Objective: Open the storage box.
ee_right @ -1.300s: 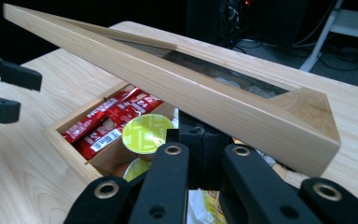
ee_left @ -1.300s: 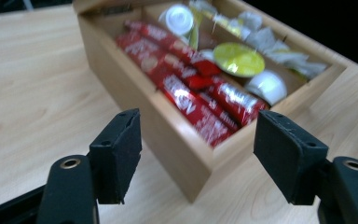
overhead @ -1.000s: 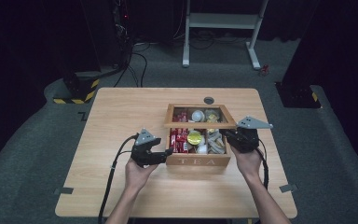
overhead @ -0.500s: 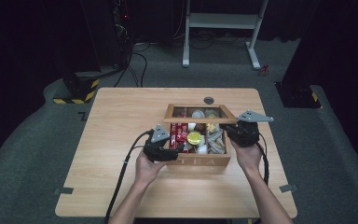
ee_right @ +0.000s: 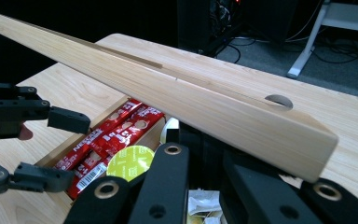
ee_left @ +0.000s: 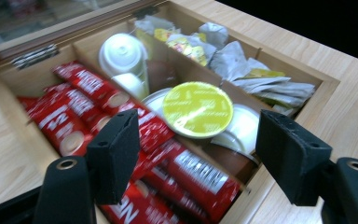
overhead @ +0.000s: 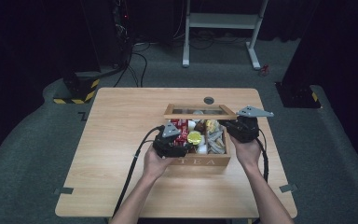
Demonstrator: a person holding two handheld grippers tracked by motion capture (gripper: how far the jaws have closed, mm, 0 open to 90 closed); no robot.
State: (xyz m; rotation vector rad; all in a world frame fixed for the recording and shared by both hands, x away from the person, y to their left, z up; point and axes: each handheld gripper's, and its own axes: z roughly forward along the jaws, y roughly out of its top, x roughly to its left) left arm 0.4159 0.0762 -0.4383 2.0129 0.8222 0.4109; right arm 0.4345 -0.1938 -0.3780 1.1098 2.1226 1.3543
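Observation:
A wooden box (overhead: 205,161) marked TEA stands open on the table. My right gripper (overhead: 227,124) is shut on the right end of its glass-paned lid (overhead: 199,111), holding it up; that lid edge (ee_right: 191,93) runs across the right gripper (ee_right: 200,140). My left gripper (overhead: 182,145) hovers over the box's left side, open, and its jaws have just been opening with nothing gripped. Beyond the left gripper (ee_left: 198,119) lie red stick packets (ee_left: 74,102) and a yellow-green capsule (ee_left: 198,108). The left gripper (ee_right: 79,151) also shows above the packets (ee_right: 116,130).
White cups (ee_left: 121,53) and paper tea bags (ee_left: 261,84) fill the other compartments. A round cable hole (overhead: 209,100) sits in the table behind the box. A white desk frame (overhead: 223,21) and a black-and-yellow base (overhead: 77,91) stand on the floor beyond.
My left gripper has moved right, from beside the box's left wall to over its left compartment, and its jaws stand wider. The right gripper and the lid have stayed about where they were.

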